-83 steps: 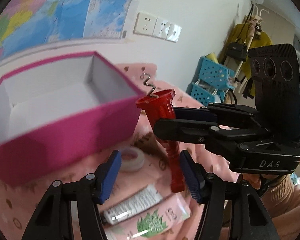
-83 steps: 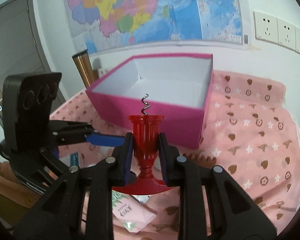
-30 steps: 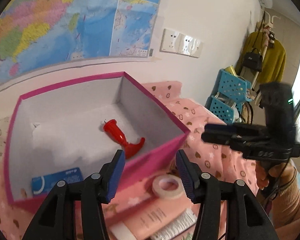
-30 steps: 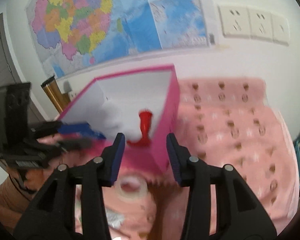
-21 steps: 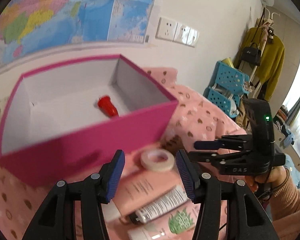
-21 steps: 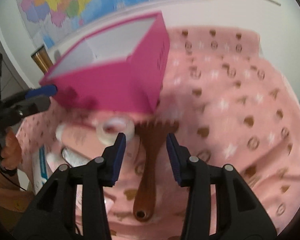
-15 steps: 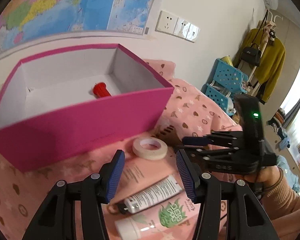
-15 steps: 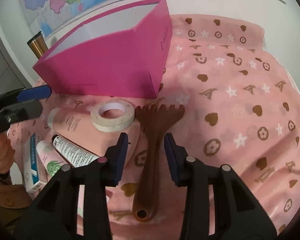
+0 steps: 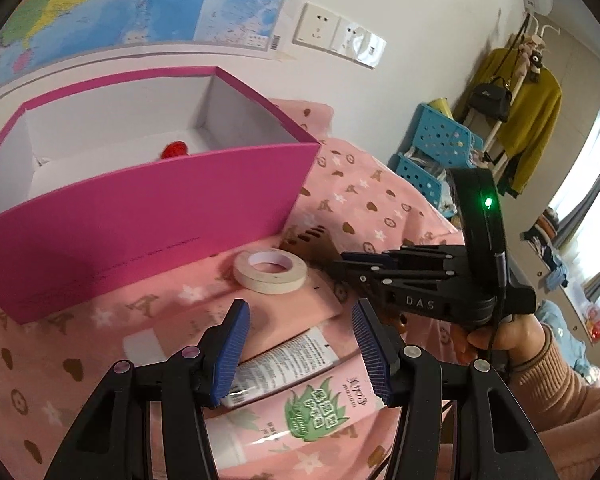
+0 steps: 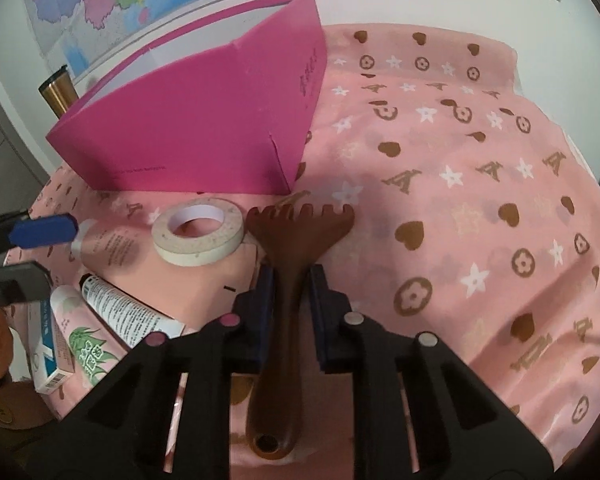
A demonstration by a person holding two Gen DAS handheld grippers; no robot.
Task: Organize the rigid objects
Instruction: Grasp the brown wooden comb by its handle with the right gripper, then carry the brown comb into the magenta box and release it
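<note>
A pink box [image 9: 148, 200] stands on the pink patterned cloth; it also shows in the right wrist view [image 10: 204, 120]. A red corkscrew [image 9: 175, 149] lies inside it, mostly hidden by the front wall. My right gripper [image 10: 290, 280] is closed around the handle of a brown rake-shaped wooden tool [image 10: 292, 248] that lies on the cloth; it also shows in the left wrist view [image 9: 364, 268]. A roll of white tape [image 10: 198, 230] lies just left of the tool's head, seen too in the left wrist view [image 9: 270, 271]. My left gripper [image 9: 300, 344] is open and empty above the tubes.
Several cosmetic tubes [image 9: 284, 368] and a flat pink package [image 9: 284, 304] lie at the front. A small boxed item [image 10: 46, 356] sits at the left edge. A metal tumbler [image 10: 58, 92] stands behind the box. Blue baskets [image 9: 440, 148] are off to the right.
The right gripper let the corkscrew go into the box, came down to the brown tool and closed on its handle. The left gripper drew back and lower, staying open.
</note>
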